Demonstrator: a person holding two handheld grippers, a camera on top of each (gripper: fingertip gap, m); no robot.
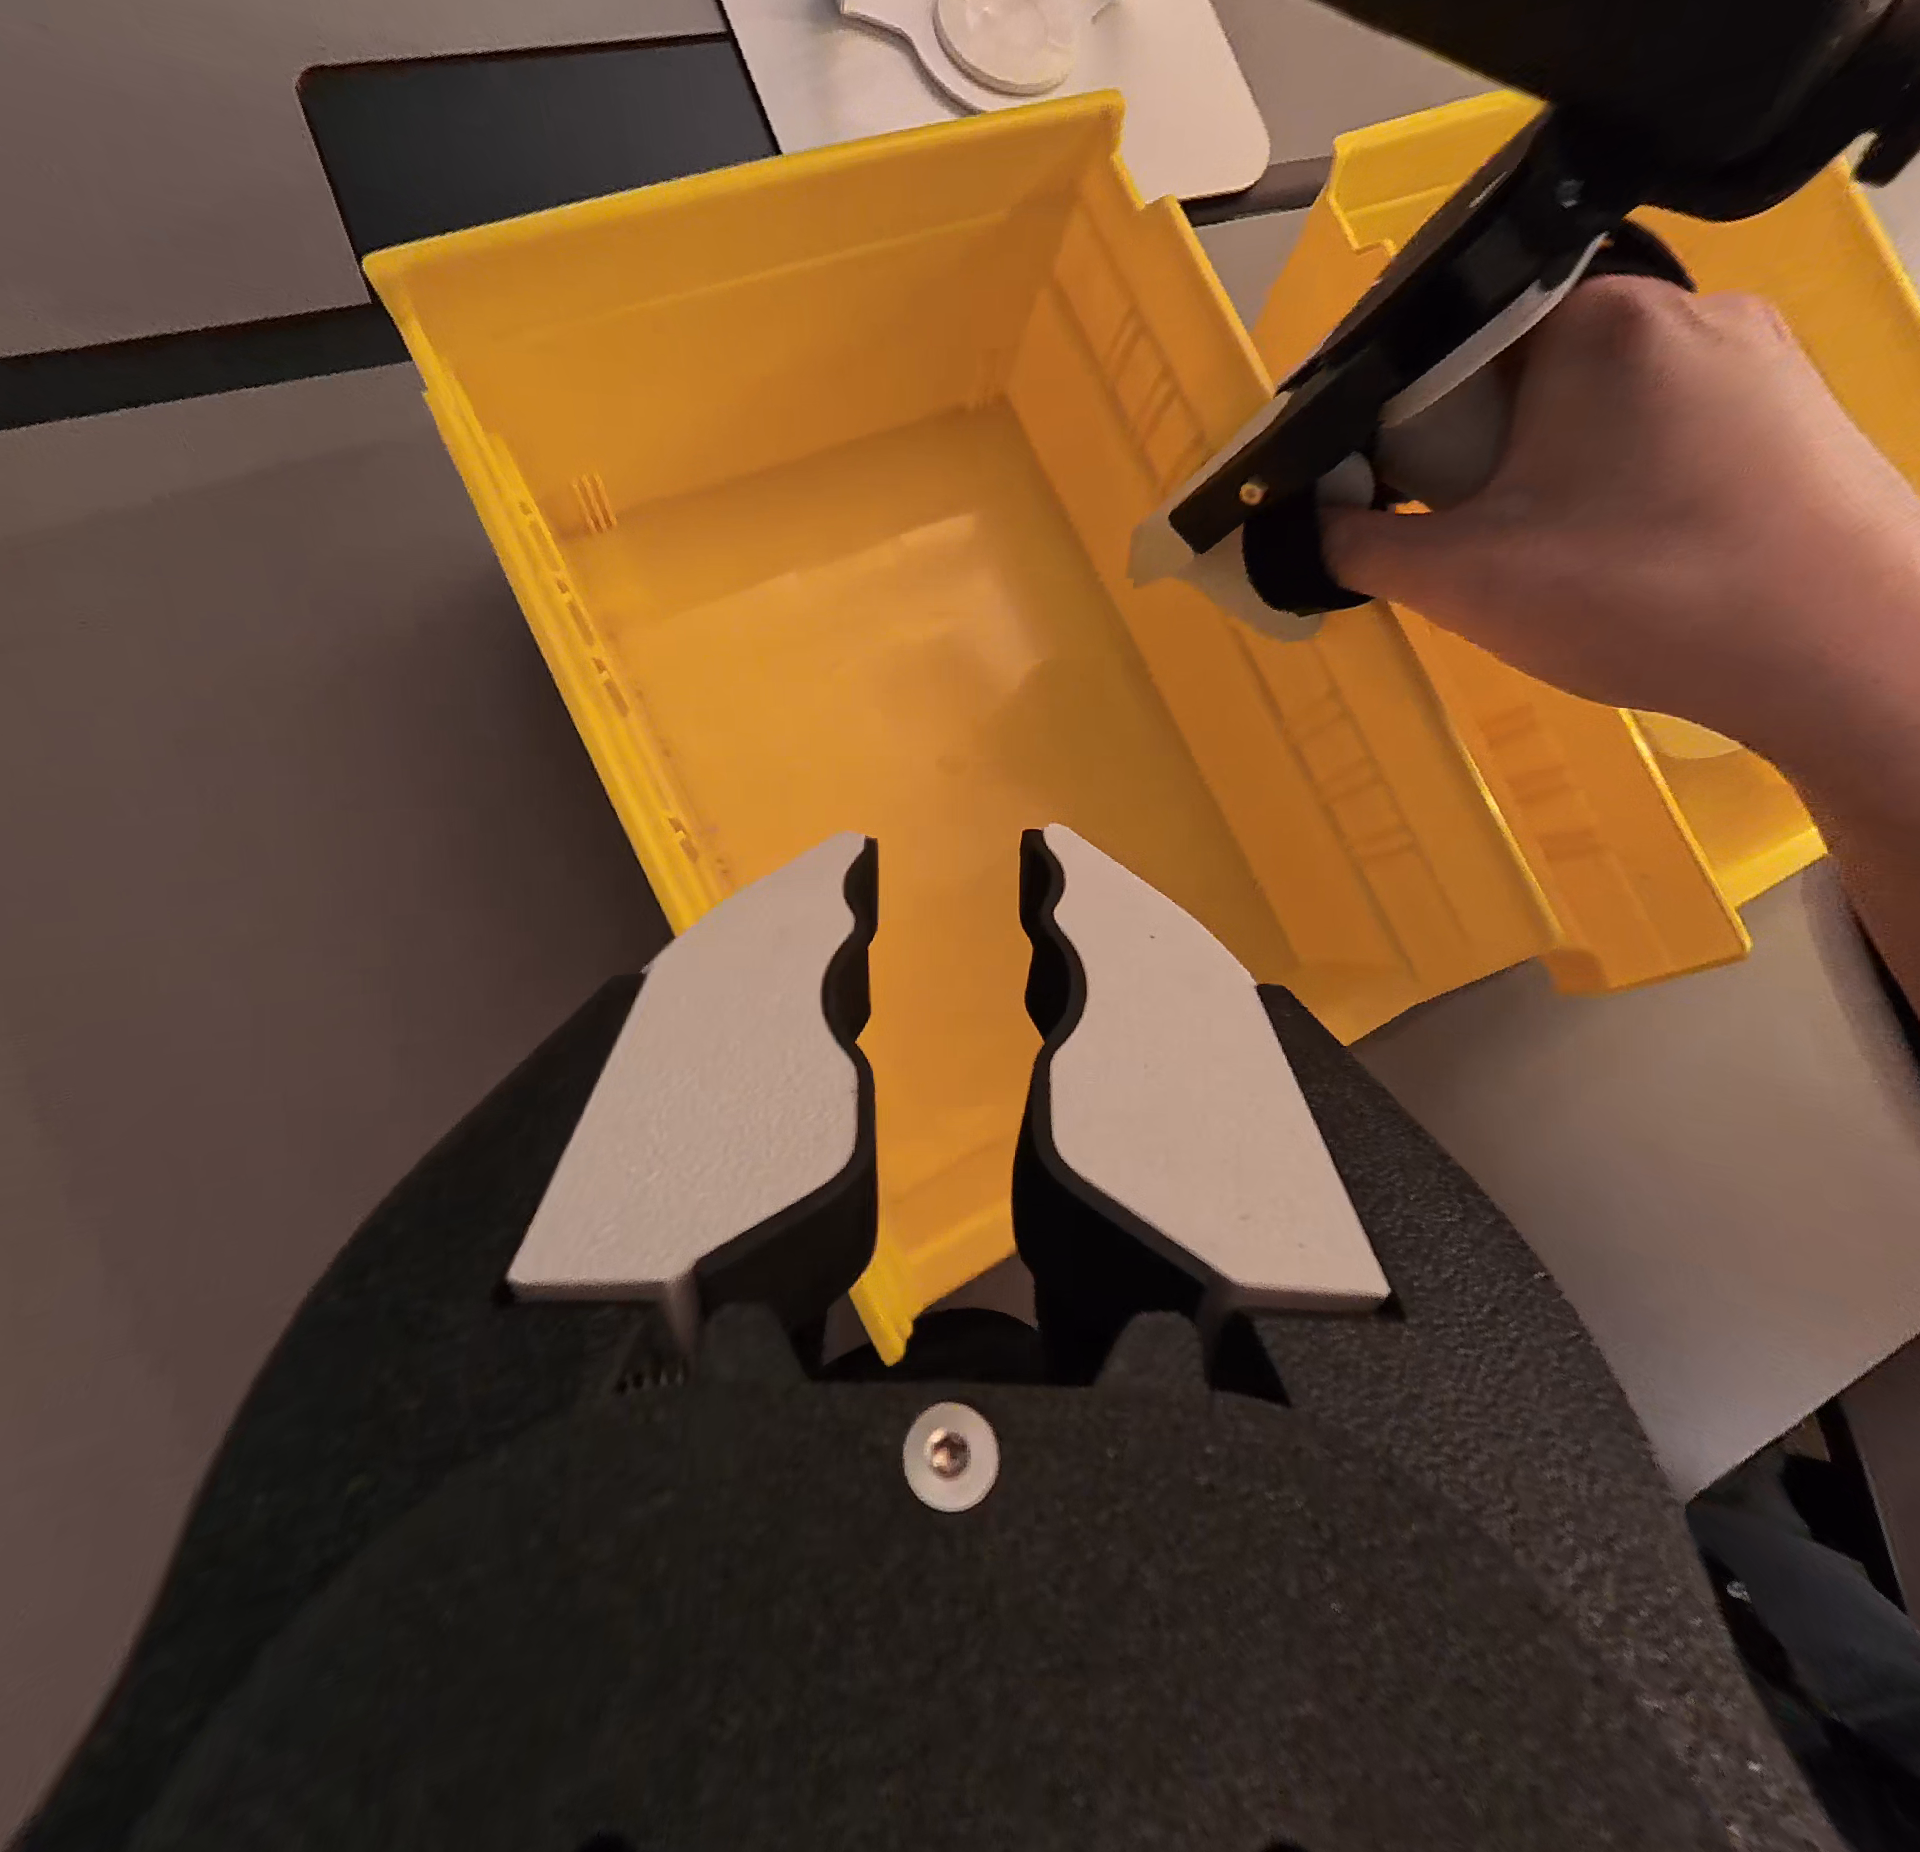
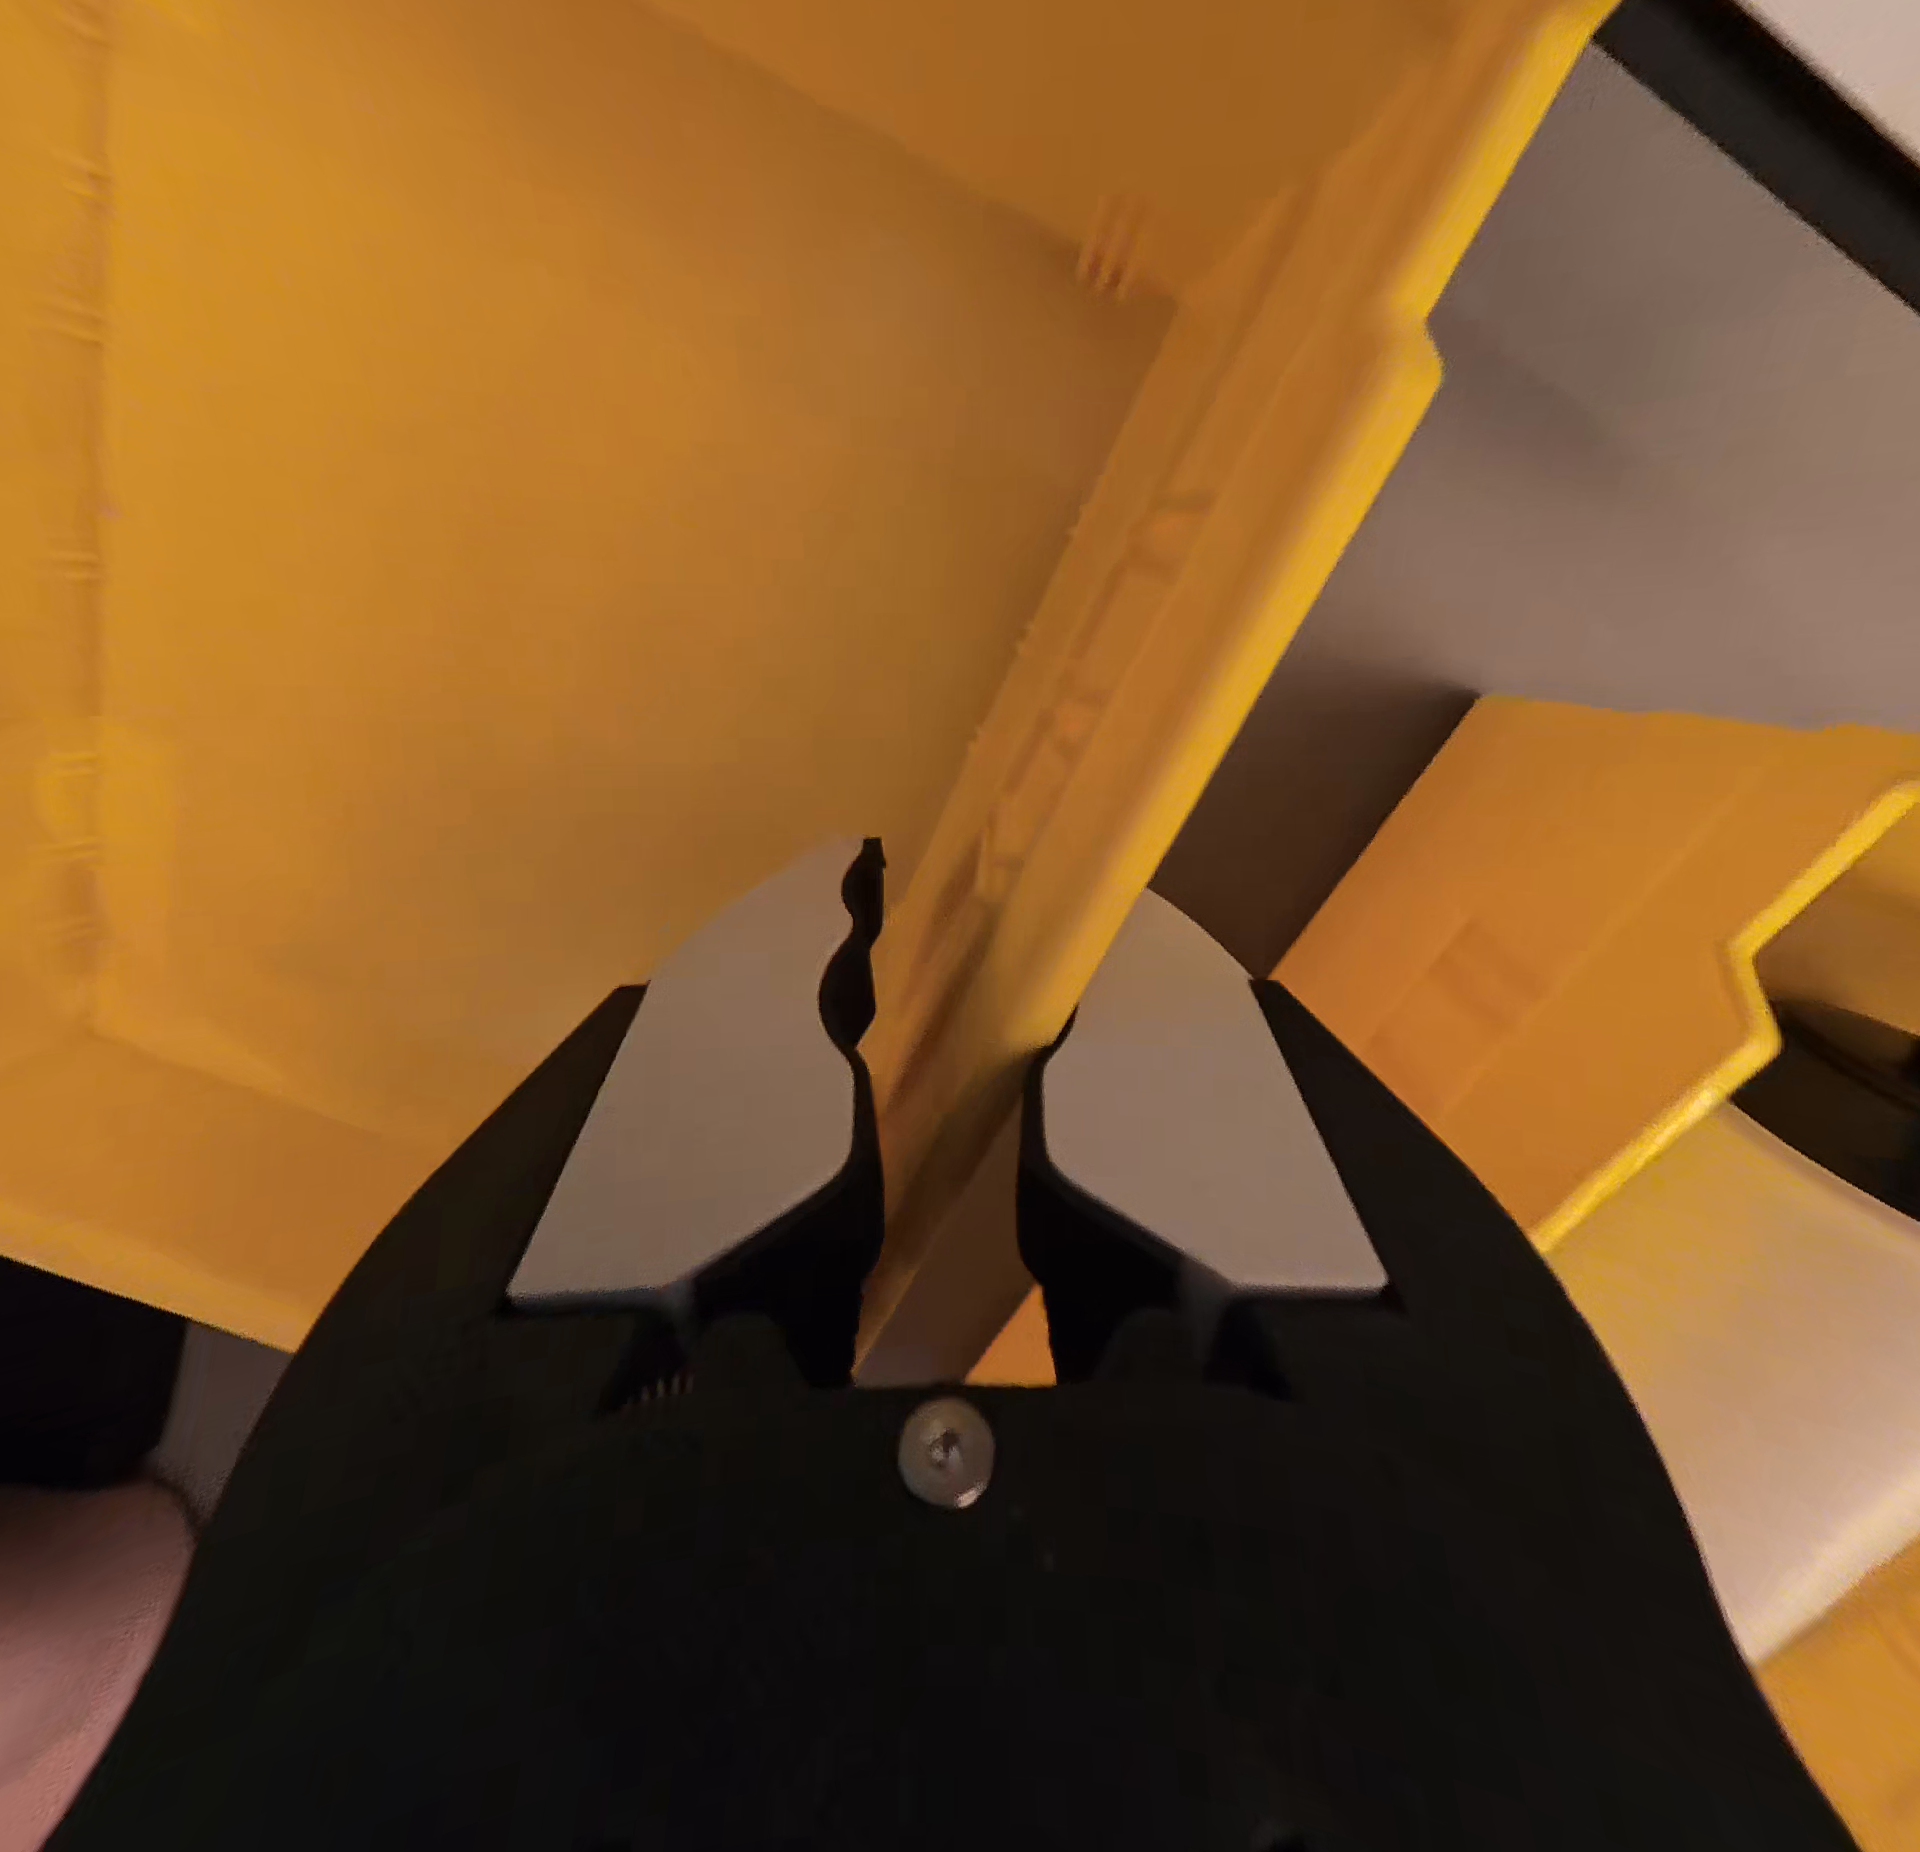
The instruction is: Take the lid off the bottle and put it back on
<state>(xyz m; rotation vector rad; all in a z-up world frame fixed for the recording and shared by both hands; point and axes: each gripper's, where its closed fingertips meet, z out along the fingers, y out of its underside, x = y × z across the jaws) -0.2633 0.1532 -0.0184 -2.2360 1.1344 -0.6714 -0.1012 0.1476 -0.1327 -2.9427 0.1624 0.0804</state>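
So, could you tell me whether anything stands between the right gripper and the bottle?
No bottle shows clearly. The right gripper grips the side wall of the empty yellow bin; that wall and the near wall of the second yellow bin stand before a partly hidden object inside it.

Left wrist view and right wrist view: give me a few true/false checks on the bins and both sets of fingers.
1. The near yellow bin has nothing inside. True.
2. A bottle stands in that bin. False: no bottle shows in either view.
3. The right gripper has its fingers on either side of the bin's side wall. True.
4. Only one bin is on the table. False: a second bin sits just to the right of the first.
5. The left gripper has its fingers pressed together. False: there is a gap between them, and the bin's near wall shows through it.
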